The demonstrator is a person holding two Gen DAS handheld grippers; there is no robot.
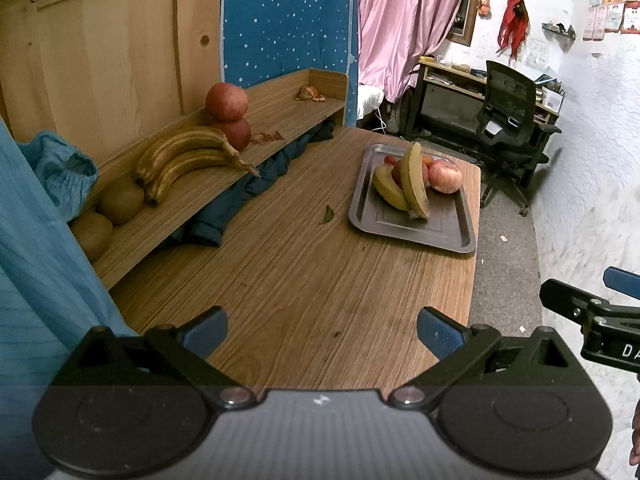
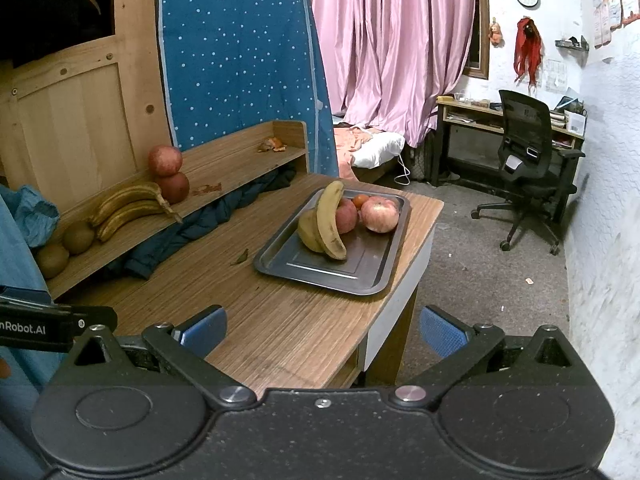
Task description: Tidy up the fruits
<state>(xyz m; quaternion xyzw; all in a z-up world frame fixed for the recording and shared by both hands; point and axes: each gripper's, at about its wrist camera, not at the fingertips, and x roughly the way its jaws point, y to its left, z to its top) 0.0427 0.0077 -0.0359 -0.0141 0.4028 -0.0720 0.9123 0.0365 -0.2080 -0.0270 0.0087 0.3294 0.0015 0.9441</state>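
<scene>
A dark metal tray (image 1: 412, 228) (image 2: 312, 268) lies at the far right end of the wooden table (image 1: 288, 272) (image 2: 264, 312). It holds two bananas (image 1: 414, 180) (image 2: 328, 220), a pink apple (image 1: 445, 176) (image 2: 380, 214), a darker red apple (image 2: 347, 216) and a small orange fruit (image 2: 360, 200). On the raised shelf (image 1: 280, 116) (image 2: 224, 168) at the left lie two stacked red apples (image 1: 227, 101) (image 2: 165, 160), a bunch of browned bananas (image 1: 184, 156) (image 2: 128, 206) and two kiwis (image 1: 122, 199) (image 2: 78, 236). My left gripper (image 1: 322, 334) and right gripper (image 2: 323, 330) both stand open and empty over the table's near end, well short of the tray.
Dark cloth (image 1: 240, 196) (image 2: 192, 228) is stuffed under the shelf. A leaf scrap (image 1: 327, 215) (image 2: 241, 258) lies on the table, and peel (image 1: 310, 94) (image 2: 272, 145) on the shelf's far end. Blue fabric (image 1: 60, 172) sits at the left. An office chair (image 1: 512, 128) (image 2: 528, 168) and desk stand beyond.
</scene>
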